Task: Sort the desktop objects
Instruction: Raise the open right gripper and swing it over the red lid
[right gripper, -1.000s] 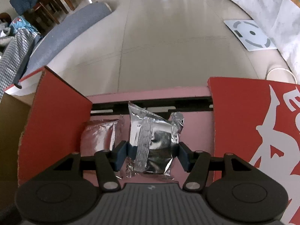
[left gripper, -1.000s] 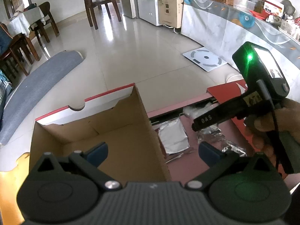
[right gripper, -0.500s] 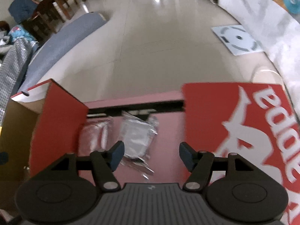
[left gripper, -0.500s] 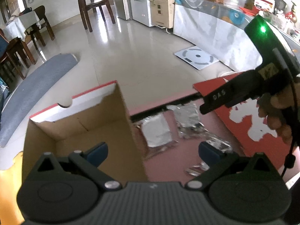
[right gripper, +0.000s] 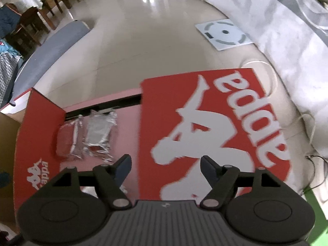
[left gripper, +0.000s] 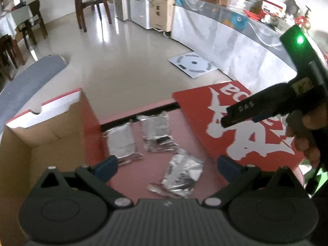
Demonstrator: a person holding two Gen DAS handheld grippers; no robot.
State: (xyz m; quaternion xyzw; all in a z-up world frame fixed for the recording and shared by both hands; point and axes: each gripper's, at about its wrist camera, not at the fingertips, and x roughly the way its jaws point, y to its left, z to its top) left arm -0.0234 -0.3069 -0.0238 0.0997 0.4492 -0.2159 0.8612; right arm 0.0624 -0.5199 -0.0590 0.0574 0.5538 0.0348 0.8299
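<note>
While the right gripper (right gripper: 165,165) jaws have just been opening, now empty over the red lid (right gripper: 215,123), left gripper (left gripper: 167,167) gapes empty above three foil packets (left gripper: 181,174) on the tabletop (left gripper: 131,176).

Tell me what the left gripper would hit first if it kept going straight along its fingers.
Most likely the crumpled foil packet lying on the pink table top, which sits between the open fingers of the left gripper with nothing in view above it. Depth is hard to judge through the fisheye.
</note>
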